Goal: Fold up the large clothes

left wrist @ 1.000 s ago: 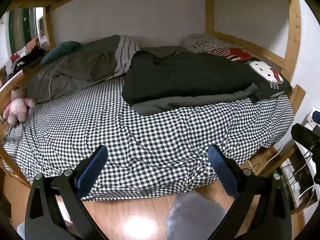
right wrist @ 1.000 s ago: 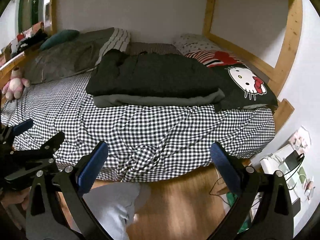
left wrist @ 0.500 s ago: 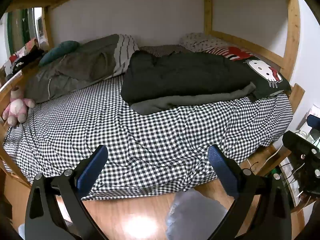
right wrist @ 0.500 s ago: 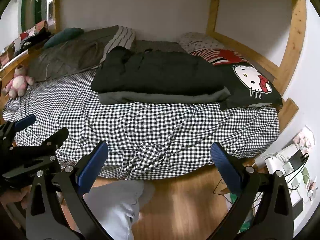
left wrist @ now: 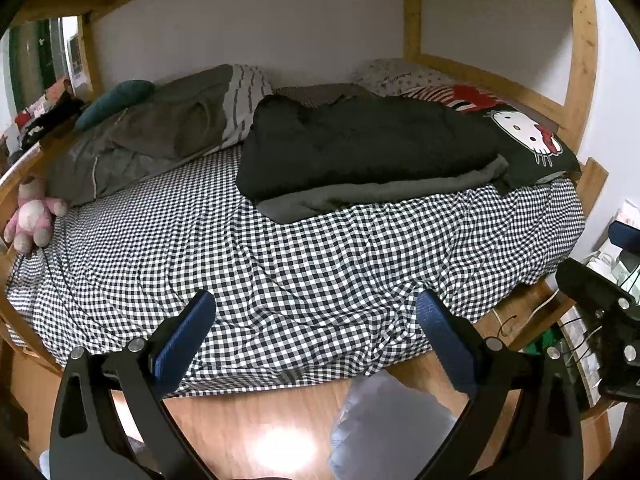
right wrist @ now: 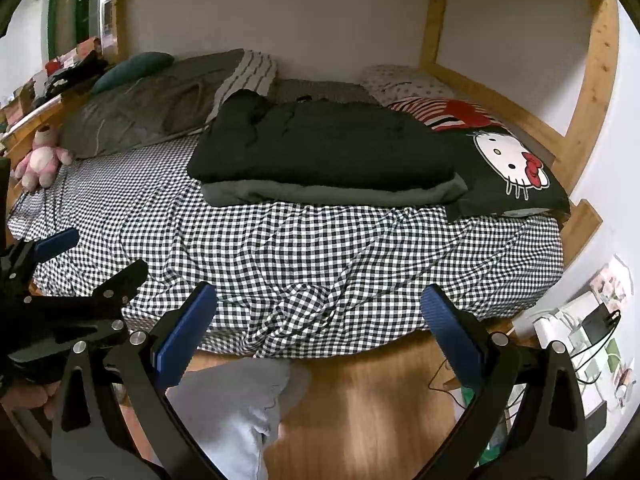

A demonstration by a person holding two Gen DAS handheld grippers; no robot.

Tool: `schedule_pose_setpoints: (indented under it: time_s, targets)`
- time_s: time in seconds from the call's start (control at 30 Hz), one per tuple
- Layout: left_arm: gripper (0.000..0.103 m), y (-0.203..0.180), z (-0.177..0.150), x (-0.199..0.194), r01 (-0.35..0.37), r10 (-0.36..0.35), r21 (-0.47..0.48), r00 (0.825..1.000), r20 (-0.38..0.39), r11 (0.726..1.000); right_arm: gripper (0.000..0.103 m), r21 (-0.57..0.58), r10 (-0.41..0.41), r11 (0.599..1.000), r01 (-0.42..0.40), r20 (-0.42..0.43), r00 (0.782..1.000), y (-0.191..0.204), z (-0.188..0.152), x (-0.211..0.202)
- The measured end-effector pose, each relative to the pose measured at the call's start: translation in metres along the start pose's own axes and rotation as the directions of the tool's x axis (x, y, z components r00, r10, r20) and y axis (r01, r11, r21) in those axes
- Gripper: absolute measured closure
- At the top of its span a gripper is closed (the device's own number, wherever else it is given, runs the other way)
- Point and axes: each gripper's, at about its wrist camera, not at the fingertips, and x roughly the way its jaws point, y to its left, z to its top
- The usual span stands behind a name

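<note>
A dark, bulky folded garment [left wrist: 368, 148] [right wrist: 320, 148] lies on a folded grey layer [left wrist: 380, 196] [right wrist: 332, 194] toward the back right of the checked bed [left wrist: 280, 264] [right wrist: 320, 248]. My left gripper [left wrist: 316, 320] is open, hovering over the bed's near edge and the floor, well short of the garment. My right gripper [right wrist: 320, 316] is open too, at the near edge with nothing between its fingers. The left gripper's black frame [right wrist: 80, 304] shows at the left of the right wrist view.
A cartoon-cat pillow [left wrist: 528, 140] [right wrist: 512, 164] lies right of the garment, grey pillows [left wrist: 152, 136] at back left and a pink plush toy [left wrist: 34, 216] [right wrist: 42, 158] on the left. Wooden bunk posts [right wrist: 592, 80] frame the bed. A person's grey-clad leg [right wrist: 236, 412] stands below; cables and chargers [right wrist: 580, 328] at right.
Both views have shifted slightly toward the bed over the second. Both grippers stayed open and the folded garment has not moved.
</note>
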Motion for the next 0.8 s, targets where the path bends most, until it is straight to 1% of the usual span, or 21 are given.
schedule_pose_setpoints:
  time_s: [0.1, 0.27, 0.53, 0.8]
  targets:
    - [0.005, 0.0002, -0.001, -0.0005, -0.001, 0.001, 0.0, 1.0, 0.001, 1.0, 0.003, -0.006, 0.0, 1.0, 0.0, -0.003, 1.0, 0.001, -0.0003, 0.0014]
    - [0.005, 0.0, -0.0017, -0.0005, -0.023, 0.023, 0.005, 1.0, 0.006, 1.0, 0.003, -0.01, -0.009, 1.0, 0.009, -0.002, 1.0, 0.0017, -0.0014, 0.0012]
    - [0.005, -0.005, -0.0039, 0.0003, -0.024, 0.024, 0.029, 1.0, 0.007, 0.999, 0.003, -0.006, -0.016, 1.0, 0.015, -0.016, 1.0, -0.0019, -0.002, 0.007]
    - [0.005, -0.0039, -0.0069, 0.004, -0.025, 0.026, 0.019, 1.0, -0.006, 0.999, 0.003, -0.003, -0.019, 1.0, 0.019, -0.021, 1.0, -0.0027, -0.0046, 0.0091]
